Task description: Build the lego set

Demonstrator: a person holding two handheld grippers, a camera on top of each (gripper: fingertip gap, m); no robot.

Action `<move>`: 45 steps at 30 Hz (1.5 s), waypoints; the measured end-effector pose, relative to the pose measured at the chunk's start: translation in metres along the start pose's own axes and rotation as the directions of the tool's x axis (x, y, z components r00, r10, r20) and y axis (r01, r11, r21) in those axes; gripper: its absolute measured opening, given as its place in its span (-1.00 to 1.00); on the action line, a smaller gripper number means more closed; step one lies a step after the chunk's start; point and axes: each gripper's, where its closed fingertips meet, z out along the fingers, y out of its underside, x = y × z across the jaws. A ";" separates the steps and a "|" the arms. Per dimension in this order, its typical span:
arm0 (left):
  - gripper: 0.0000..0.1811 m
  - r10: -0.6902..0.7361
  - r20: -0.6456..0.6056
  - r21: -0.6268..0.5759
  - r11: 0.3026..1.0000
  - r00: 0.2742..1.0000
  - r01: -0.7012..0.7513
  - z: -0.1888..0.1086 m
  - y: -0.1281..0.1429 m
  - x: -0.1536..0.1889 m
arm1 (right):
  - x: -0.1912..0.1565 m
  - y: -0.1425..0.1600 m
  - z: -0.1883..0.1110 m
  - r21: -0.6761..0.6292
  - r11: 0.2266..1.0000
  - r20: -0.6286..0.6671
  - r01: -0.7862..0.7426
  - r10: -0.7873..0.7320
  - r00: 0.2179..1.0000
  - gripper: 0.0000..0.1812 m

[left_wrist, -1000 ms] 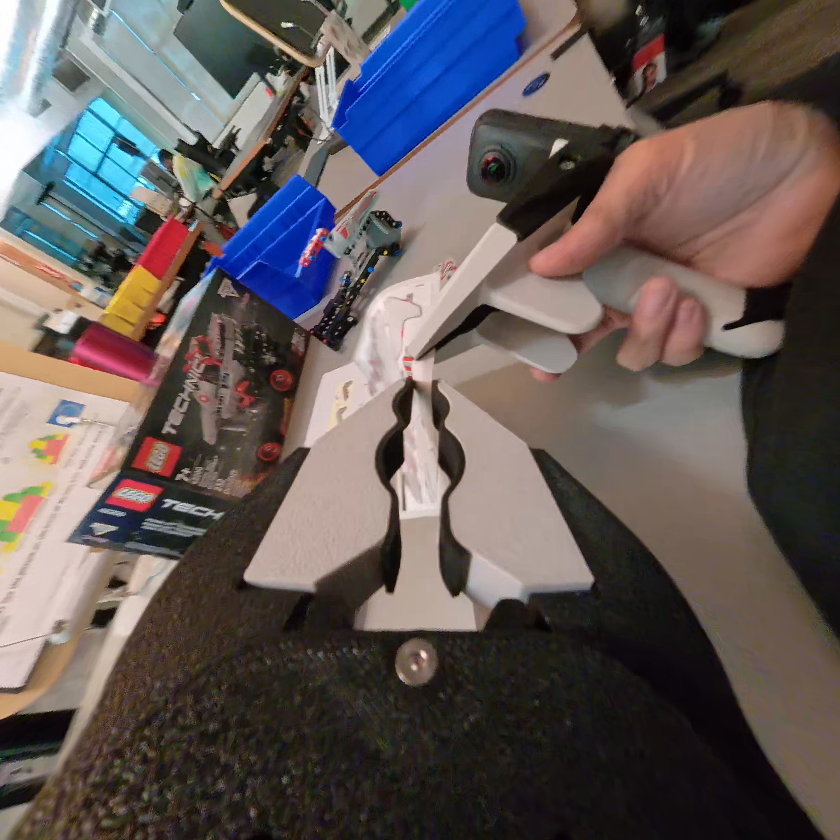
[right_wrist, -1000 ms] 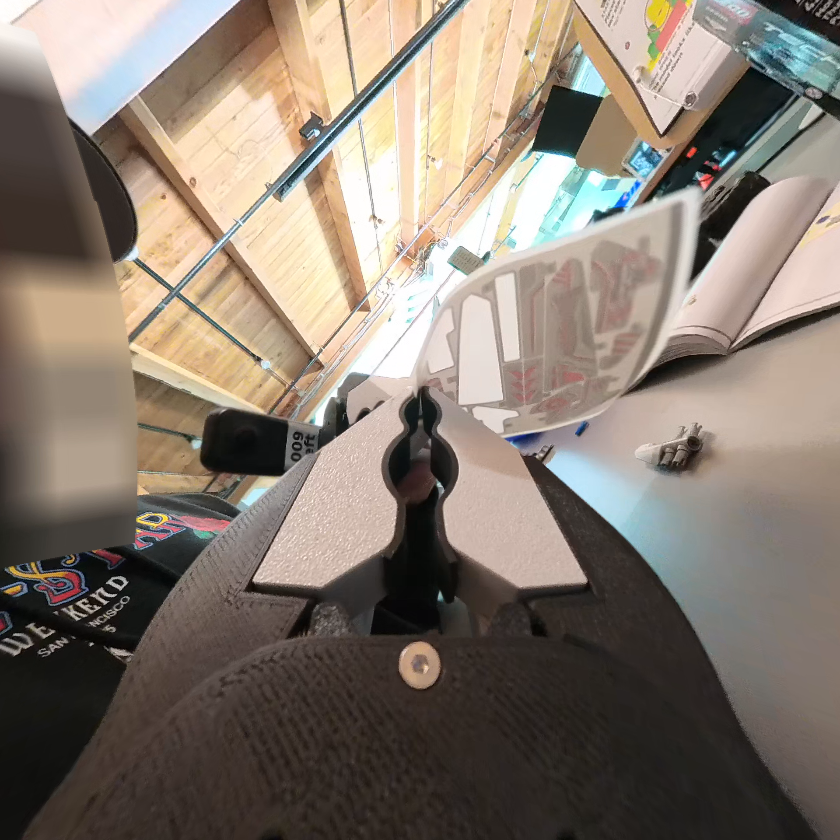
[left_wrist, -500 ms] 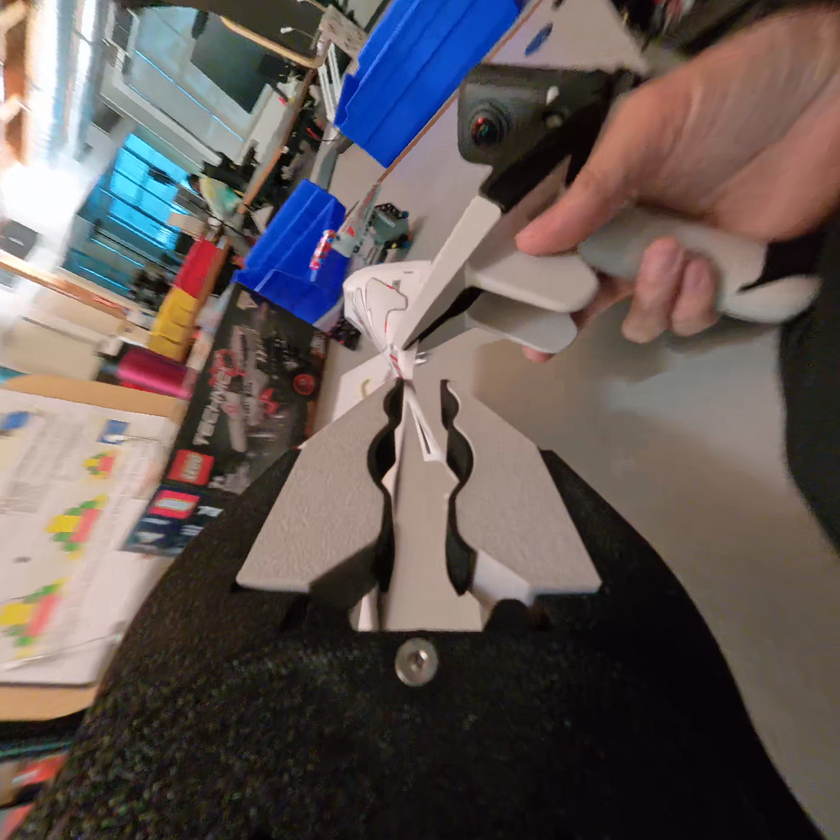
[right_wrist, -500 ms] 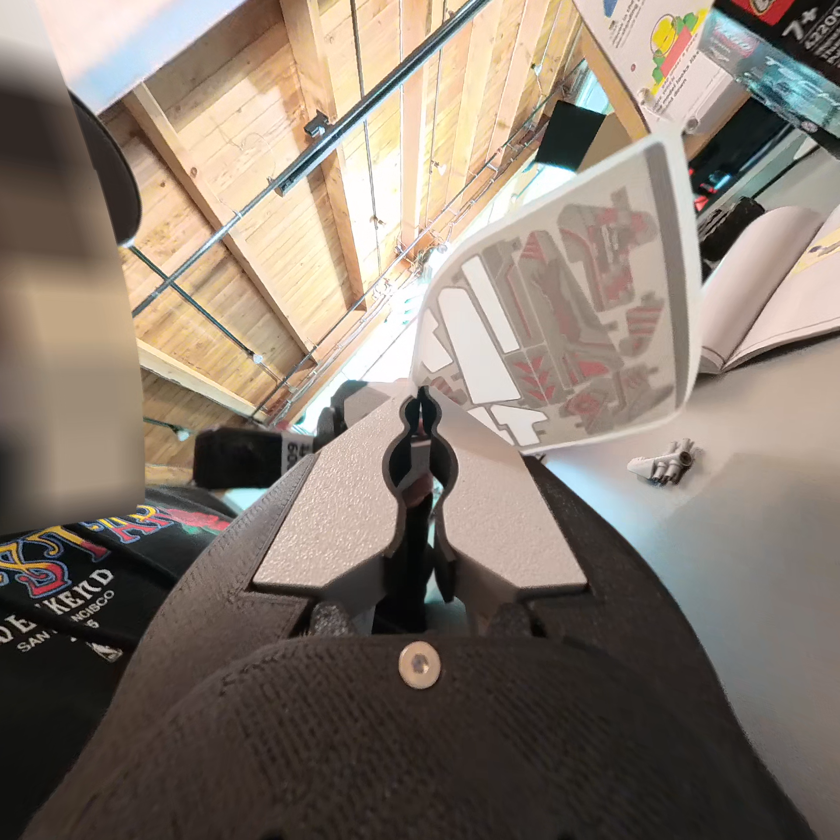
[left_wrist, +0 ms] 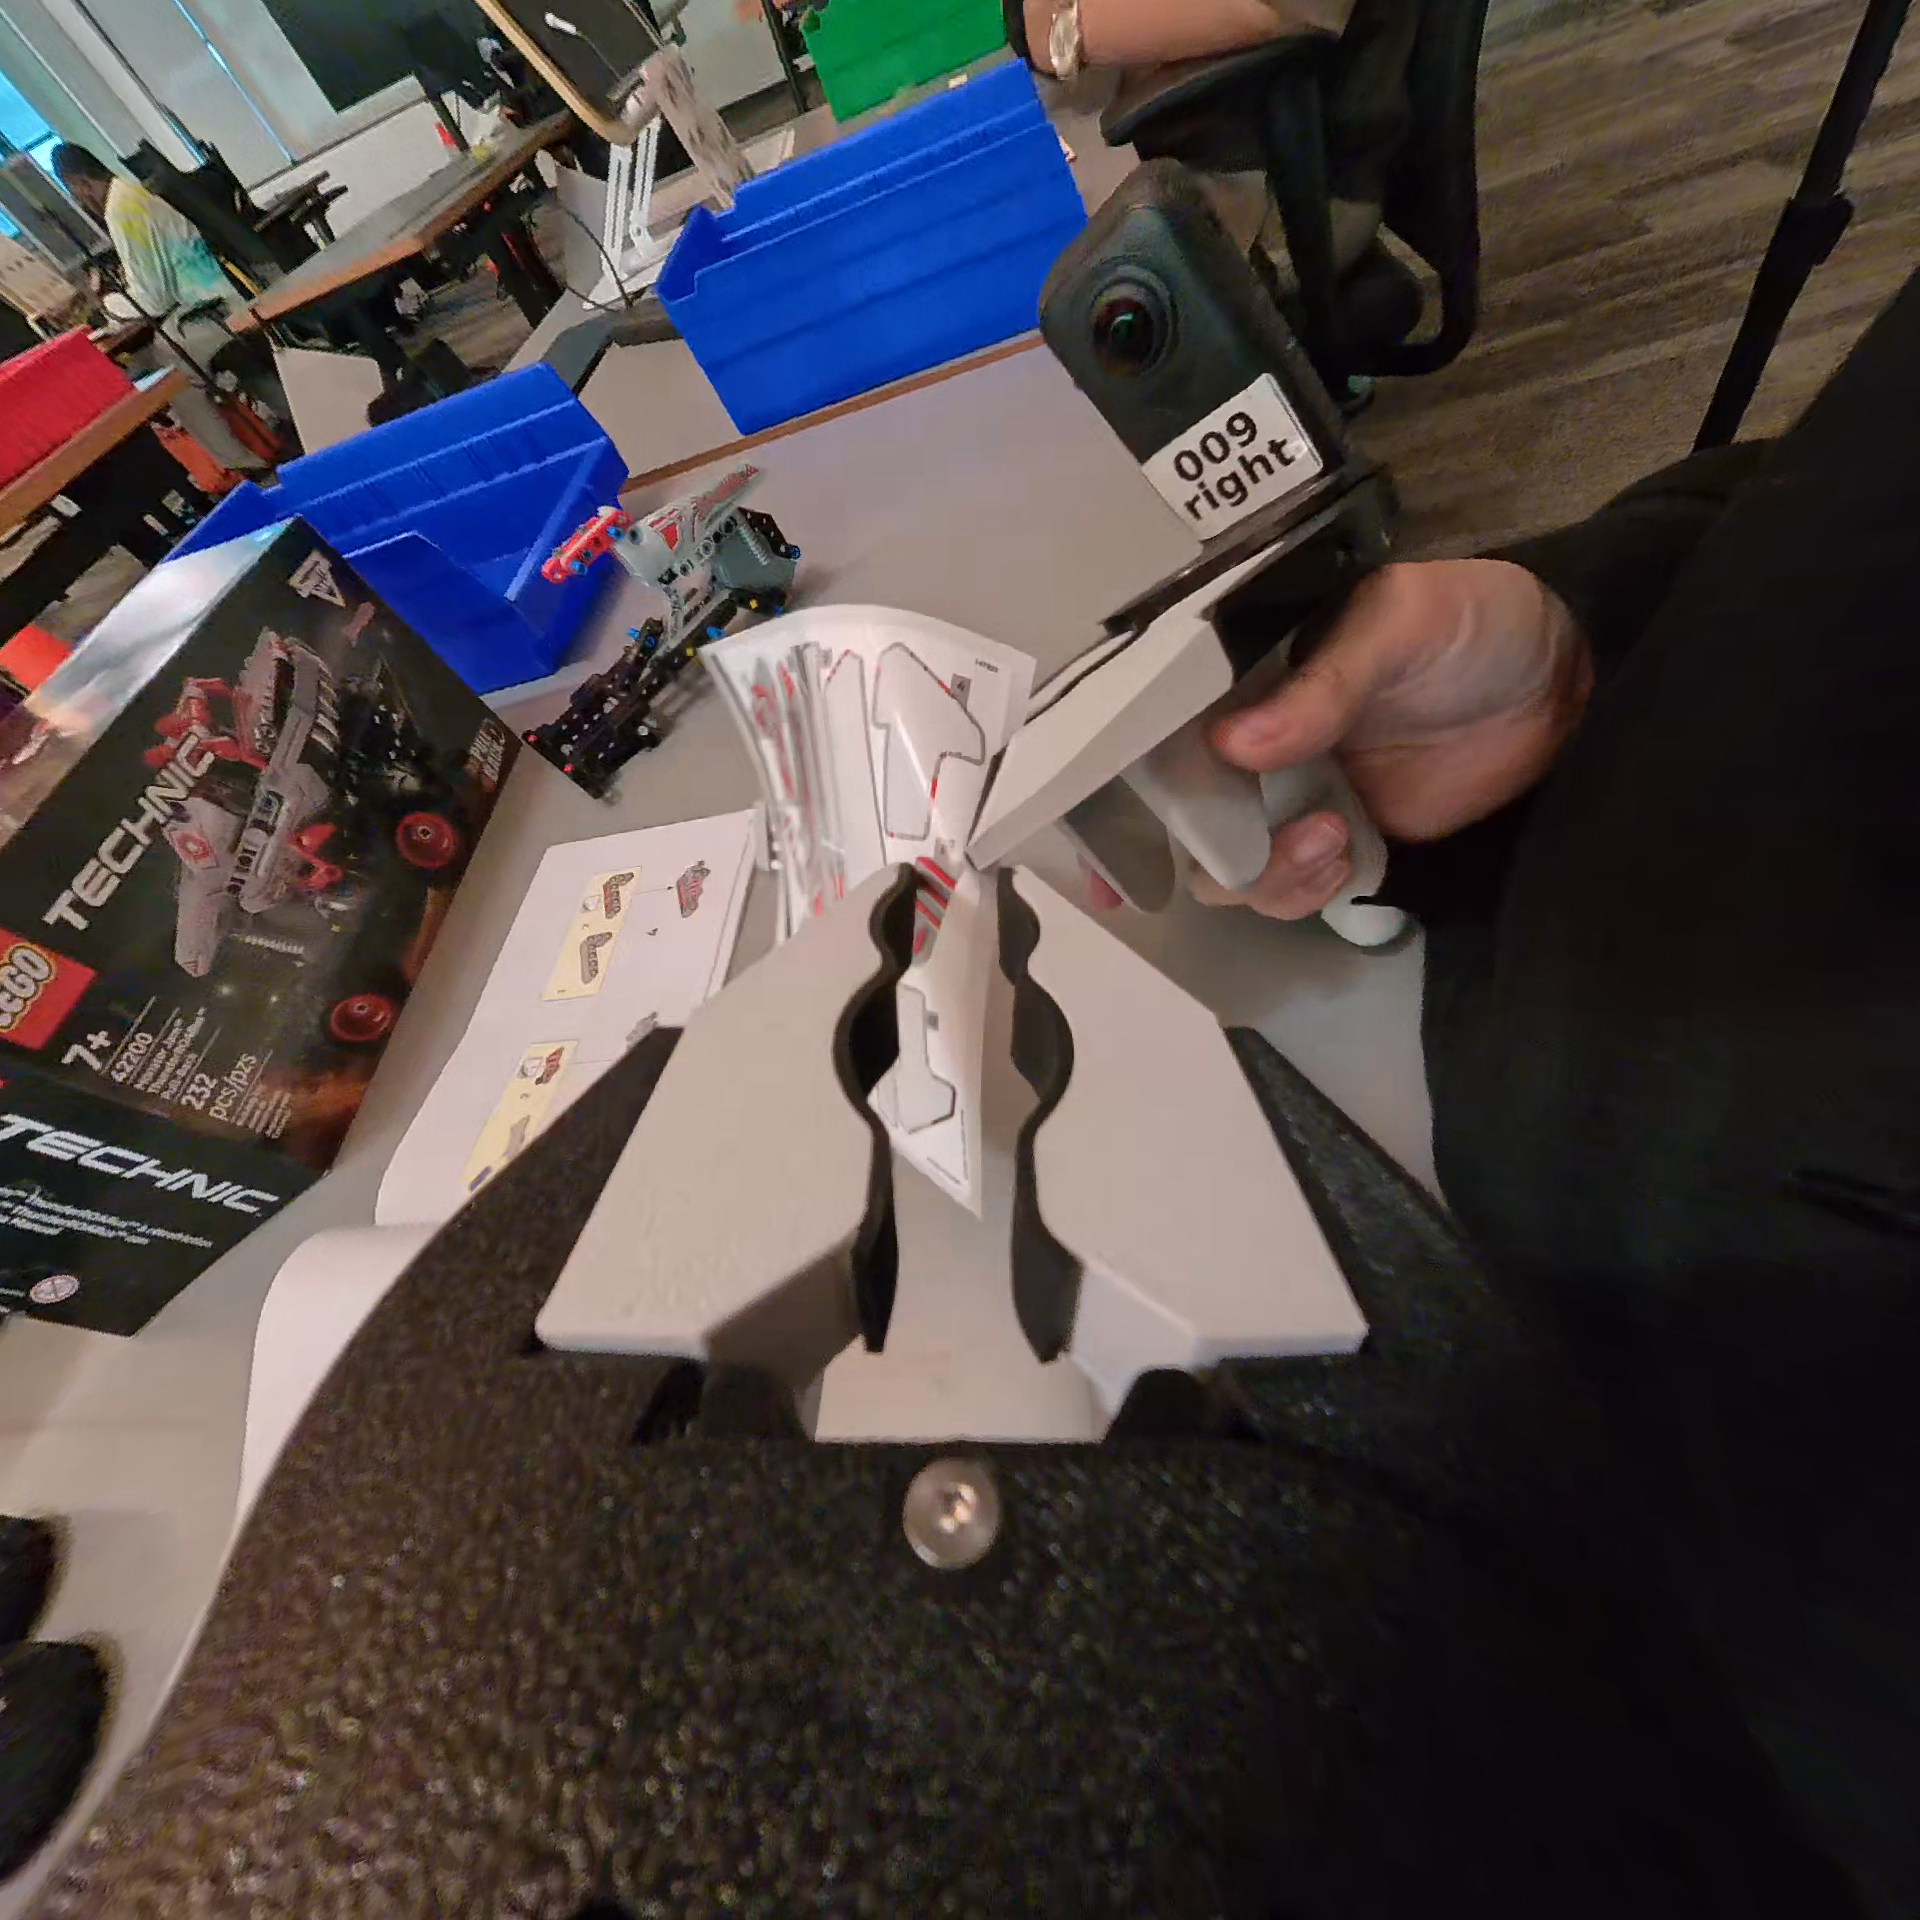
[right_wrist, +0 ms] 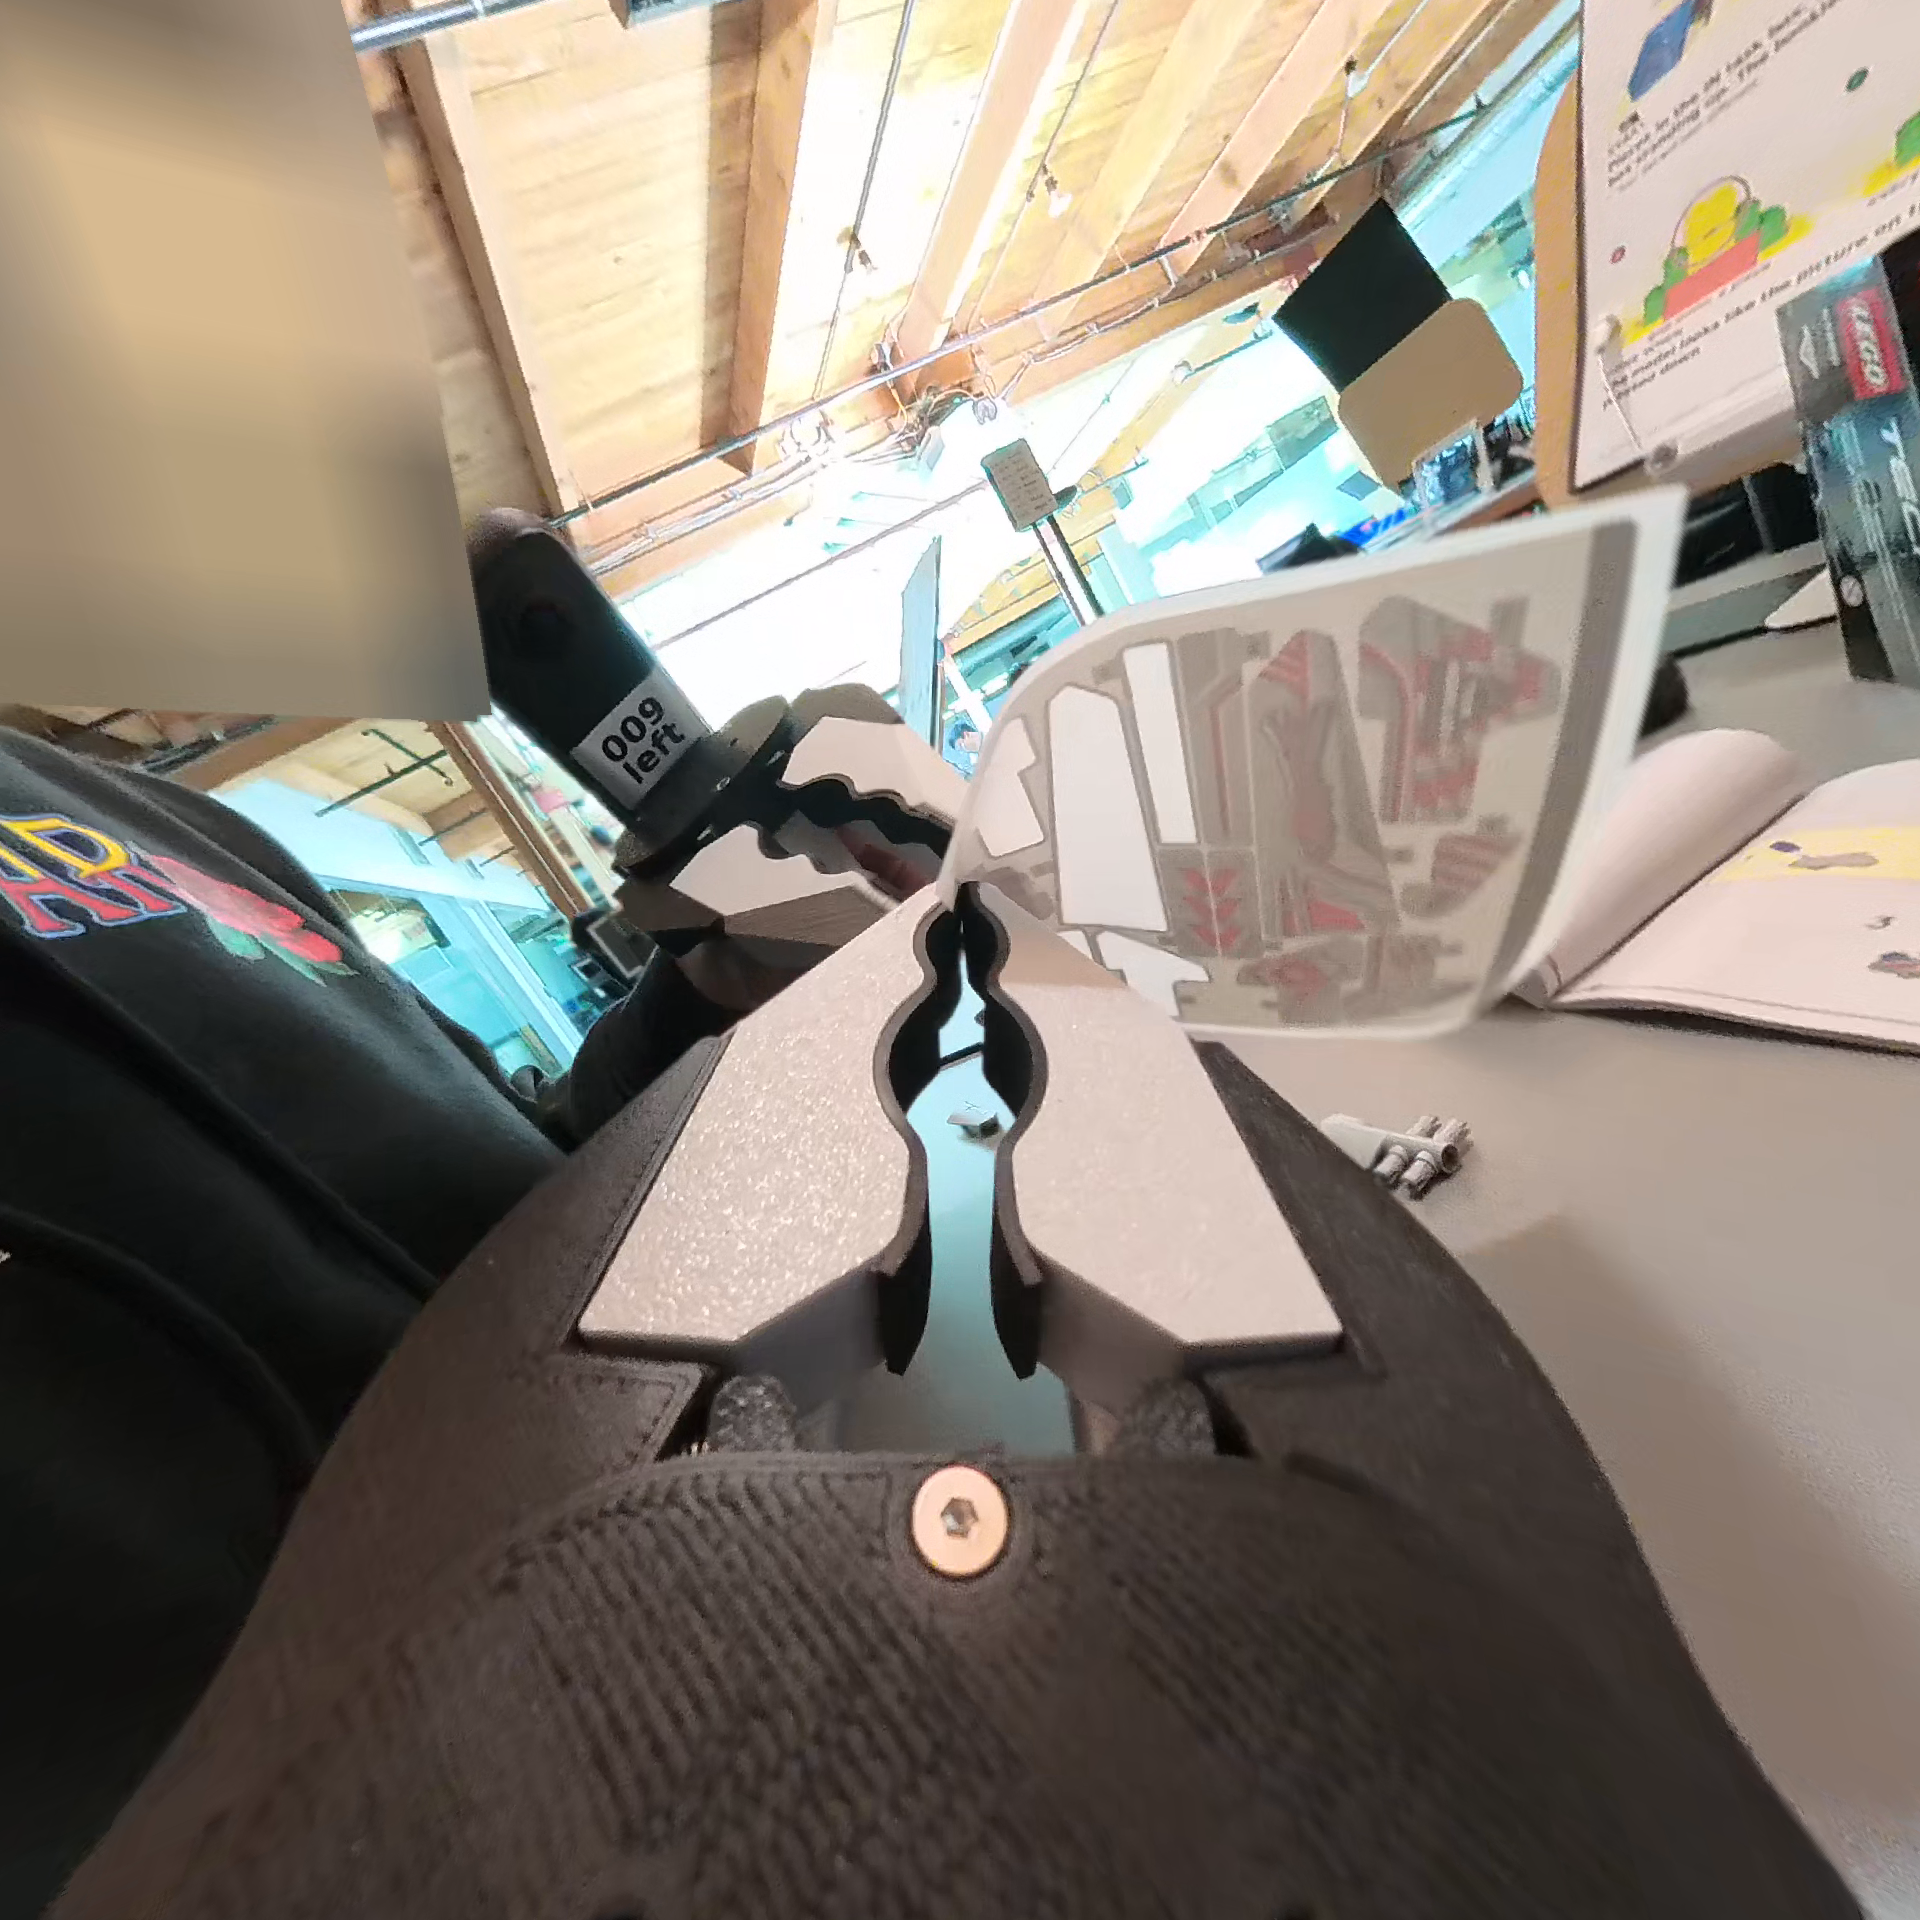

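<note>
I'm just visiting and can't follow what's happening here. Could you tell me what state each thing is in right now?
Sticker sheet: lifted off the table, curled, some stickers gone.
Right gripper: shut on a sheet corner.
Left gripper: open around a peeled strip.
Instruction booklet: lying open.
Lego box: tilted.
Lego model: partly built.
Blue bins: appear empty.

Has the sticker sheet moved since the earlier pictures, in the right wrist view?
Yes. The sticker sheet has tipped down toward the open instruction booklet, still pinched by the right gripper.

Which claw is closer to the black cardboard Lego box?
Left. The left claw sits just right of the black cardboard box; the right claw reaches in from farther right, tips nearly meeting at the white sticker sheet.
</note>
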 end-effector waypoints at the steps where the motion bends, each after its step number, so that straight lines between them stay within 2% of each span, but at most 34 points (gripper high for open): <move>1: -0.86 -0.013 -0.009 0.003 1.000 1.000 0.013 0.000 0.000 0.001 | -0.001 -0.001 0.000 0.003 1.000 0.006 0.012 -0.012 1.000 -1.00; 9: -0.89 -0.132 -0.189 0.050 0.988 0.973 0.143 -0.005 -0.005 0.018 | -0.016 -0.002 -0.004 0.003 0.995 0.120 0.096 -0.095 0.988 -1.00; 12: -0.88 -0.152 -0.250 0.058 0.983 0.956 0.172 -0.008 -0.006 0.023 | -0.020 0.001 -0.004 -0.035 0.987 0.132 0.158 -0.152 0.980 -1.00; 19: -0.85 -0.173 -0.316 0.081 0.975 0.933 0.208 -0.013 -0.007 0.027 | -0.025 0.008 -0.003 -0.103 0.953 0.138 0.286 -0.271 0.953 -1.00; 25: -0.95 -0.202 -0.366 0.109 0.960 0.908 0.258 -0.020 -0.012 0.028 | -0.025 0.012 -0.005 -0.135 0.929 0.141 0.344 -0.325 0.935 -1.00; 30: -0.86 -0.192 -0.300 0.103 0.967 0.934 0.232 -0.021 -0.009 0.018 | -0.026 0.013 -0.004 -0.141 0.922 0.143 0.359 -0.340 0.929 -1.00; 38: -0.86 -0.180 -0.306 0.040 0.979 0.935 0.201 -0.018 -0.004 0.025 | -0.027 0.013 -0.001 -0.135 0.922 0.137 0.364 -0.346 0.928 -1.00; 45: -0.92 -0.204 -0.345 0.061 0.969 0.916 0.239 -0.017 -0.005 0.028 | -0.028 0.014 -0.004 -0.124 0.919 0.160 0.375 -0.354 0.921 -1.00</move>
